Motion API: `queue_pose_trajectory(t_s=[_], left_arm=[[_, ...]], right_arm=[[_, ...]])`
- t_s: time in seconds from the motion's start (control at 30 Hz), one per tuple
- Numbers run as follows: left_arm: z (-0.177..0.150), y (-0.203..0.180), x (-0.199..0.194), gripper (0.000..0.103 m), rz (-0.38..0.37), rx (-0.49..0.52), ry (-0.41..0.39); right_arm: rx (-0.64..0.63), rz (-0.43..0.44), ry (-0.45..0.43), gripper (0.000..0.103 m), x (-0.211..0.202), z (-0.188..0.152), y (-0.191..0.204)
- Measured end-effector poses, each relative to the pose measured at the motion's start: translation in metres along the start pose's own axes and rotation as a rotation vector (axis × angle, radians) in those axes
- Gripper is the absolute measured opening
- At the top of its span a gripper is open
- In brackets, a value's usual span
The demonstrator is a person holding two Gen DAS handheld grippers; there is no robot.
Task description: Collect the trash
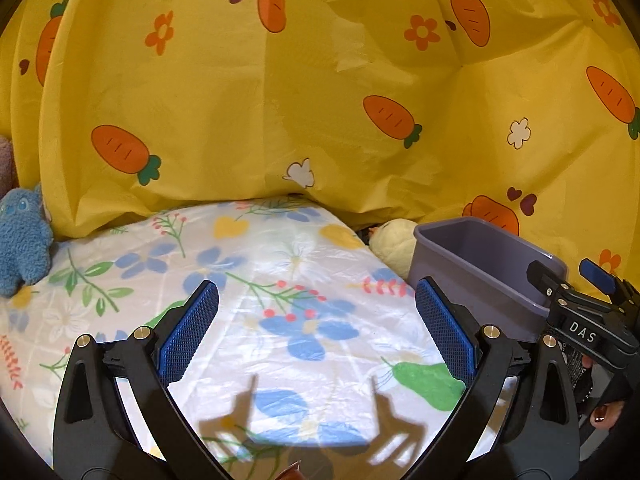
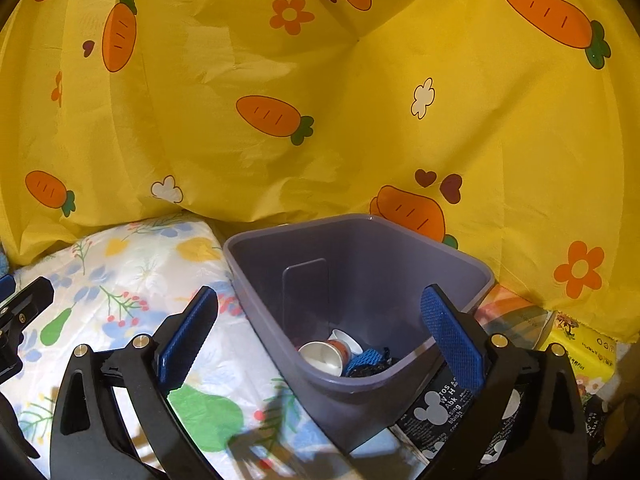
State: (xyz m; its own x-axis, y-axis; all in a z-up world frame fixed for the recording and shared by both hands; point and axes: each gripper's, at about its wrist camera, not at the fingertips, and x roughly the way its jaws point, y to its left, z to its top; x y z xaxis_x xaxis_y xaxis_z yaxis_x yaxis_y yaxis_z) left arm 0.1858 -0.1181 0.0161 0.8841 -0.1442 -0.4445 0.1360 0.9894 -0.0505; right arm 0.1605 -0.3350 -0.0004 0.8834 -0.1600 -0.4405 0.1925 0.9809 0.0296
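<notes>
Hovering with jaws apart and empty, the right hand-held gripper faced the bin below; the left hand-held gripper, equally wide, should seek remaining trash ahead.

Whole back of the scene is a yellow sheet with carrots and flowers, creased and draped down. Below it there's a glossy white floral cover, catching bright light. Blue plush far left, maybe a pale yellow plush tucked behind.
</notes>
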Motion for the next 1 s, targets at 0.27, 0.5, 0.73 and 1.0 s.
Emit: queue_pose_trajectory(t_s=[0.27, 0.5, 0.73, 1.0], left_arm=[[-0.020, 0.035, -0.047, 0.097, 0.063, -0.041, -0.025], [-0.042, 0.059, -0.084, 0.097, 0.121, -0.066, -0.027], [-0.063, 0.080, -0.112, 0.097, 0.147, -0.093, -0.015], [-0.074, 0.089, -0.140, 0.097, 0.181, -0.079, -0.044]], right_arm=[[-0.029, 0.009, -0.013, 0.097, -0.040, -0.017, 0.030], [-0.060, 0.035, -0.037, 0.097, -0.077, -0.036, 0.057], [-0.057, 0.085, -0.058, 0.097, -0.106, -0.052, 0.075], [-0.082, 0.145, -0.066, 0.097, -0.129, -0.069, 0.087]])
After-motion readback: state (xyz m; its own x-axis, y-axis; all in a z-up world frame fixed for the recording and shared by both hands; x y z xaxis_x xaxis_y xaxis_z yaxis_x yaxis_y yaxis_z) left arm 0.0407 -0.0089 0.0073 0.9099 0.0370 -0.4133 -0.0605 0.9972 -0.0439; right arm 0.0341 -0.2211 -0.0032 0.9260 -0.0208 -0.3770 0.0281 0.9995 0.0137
